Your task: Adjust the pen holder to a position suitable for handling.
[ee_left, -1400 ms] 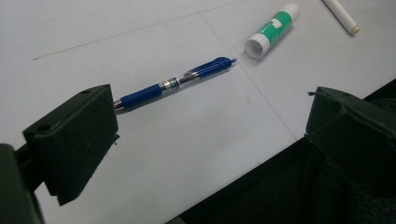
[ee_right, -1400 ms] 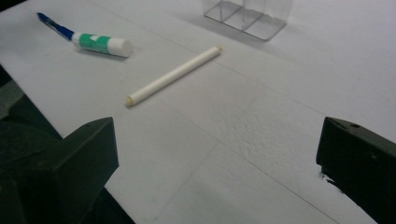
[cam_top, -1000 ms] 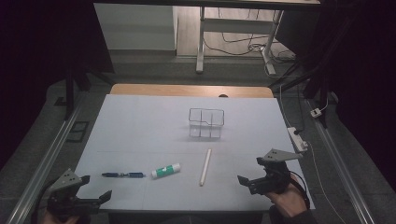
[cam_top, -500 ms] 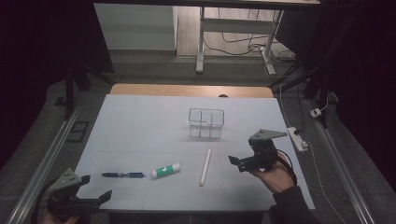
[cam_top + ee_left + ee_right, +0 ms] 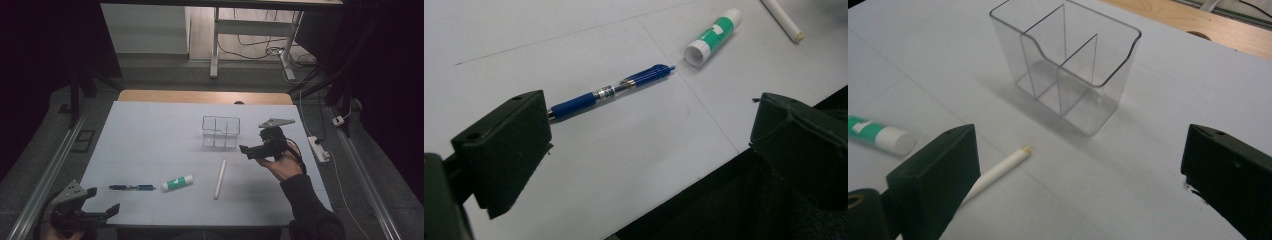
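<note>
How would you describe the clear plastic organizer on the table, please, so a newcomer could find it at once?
Start from the white table and look toward its far side, just left of the right gripper. There stands the organizer, upright and empty, apart from everything else. Unlike the pen, glue stick and white stick lying flat nearer the person, it is a see-through box split into compartments.

The right gripper is travelling up the tabletop, away from the near right corner where it was a second ago, and is now hovering with its jaws spread wide. The clear divided holder is now lying just ahead of it, and the white stick is sitting below and to the side of its jaws. The person's forearm is stretching further over the tabletop behind it.
</note>
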